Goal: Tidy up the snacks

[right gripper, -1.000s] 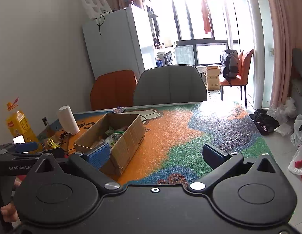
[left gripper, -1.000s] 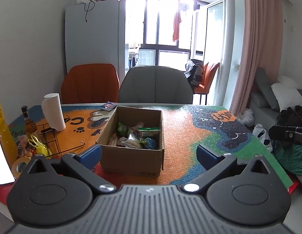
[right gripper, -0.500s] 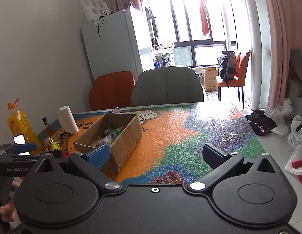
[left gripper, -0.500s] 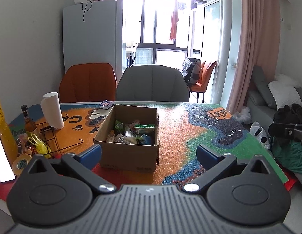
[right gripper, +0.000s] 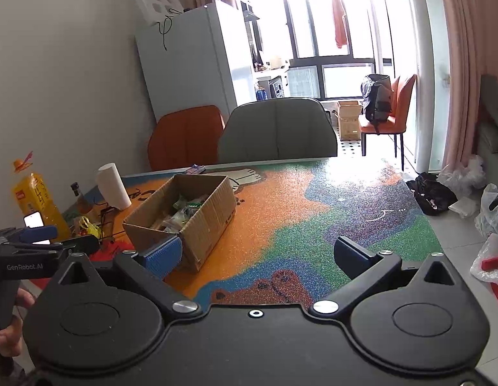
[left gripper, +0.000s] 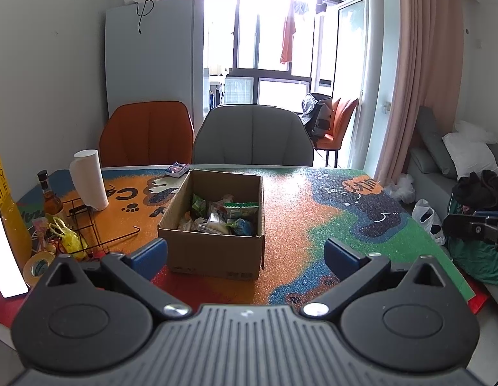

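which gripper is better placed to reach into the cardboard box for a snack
Probably the left. The left gripper faces the cardboard box head-on, jaws open. The right gripper is open too, but the box sits off to its left, near its left finger.

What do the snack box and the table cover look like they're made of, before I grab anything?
The box looks like plain brown corrugated cardboard, matte: its cut top edges and folded corner seam show. The snack packets inside seem to be crinkly plastic film, glossy in spots. The table cover looks like a grainy, speckled printed mat; whether it is plastic or fabric I cannot tell.
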A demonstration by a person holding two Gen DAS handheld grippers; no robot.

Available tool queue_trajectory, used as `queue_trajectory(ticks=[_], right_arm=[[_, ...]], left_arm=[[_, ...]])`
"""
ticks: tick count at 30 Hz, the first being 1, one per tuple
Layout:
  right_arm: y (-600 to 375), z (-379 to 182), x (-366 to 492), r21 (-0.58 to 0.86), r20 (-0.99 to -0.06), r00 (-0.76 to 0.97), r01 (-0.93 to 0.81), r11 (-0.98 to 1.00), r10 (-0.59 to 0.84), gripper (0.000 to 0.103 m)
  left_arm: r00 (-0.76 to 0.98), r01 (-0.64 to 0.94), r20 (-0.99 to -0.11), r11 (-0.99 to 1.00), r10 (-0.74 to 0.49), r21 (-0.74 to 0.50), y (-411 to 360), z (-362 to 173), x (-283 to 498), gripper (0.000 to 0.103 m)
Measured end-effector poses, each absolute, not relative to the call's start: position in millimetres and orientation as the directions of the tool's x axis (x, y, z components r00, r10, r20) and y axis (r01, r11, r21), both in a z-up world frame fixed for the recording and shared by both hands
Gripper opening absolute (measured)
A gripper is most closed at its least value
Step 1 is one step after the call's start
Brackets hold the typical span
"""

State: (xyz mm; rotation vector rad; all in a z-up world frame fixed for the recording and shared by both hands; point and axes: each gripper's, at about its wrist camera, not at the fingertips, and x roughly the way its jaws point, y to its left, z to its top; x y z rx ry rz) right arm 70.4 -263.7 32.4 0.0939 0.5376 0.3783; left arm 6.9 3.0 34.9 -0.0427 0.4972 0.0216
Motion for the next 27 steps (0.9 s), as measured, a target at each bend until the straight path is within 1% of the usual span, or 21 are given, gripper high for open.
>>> queue_trajectory(ticks=[27], right_arm=[[-262.9,33.2,71.5,0.173,-0.491,0.793,-0.317,0.933,0.36,0.103]], left_arm=[[0.876,-0.019,-0.482,0.999,0.002,-0.029,2.2,34.8,6.3,0.103]])
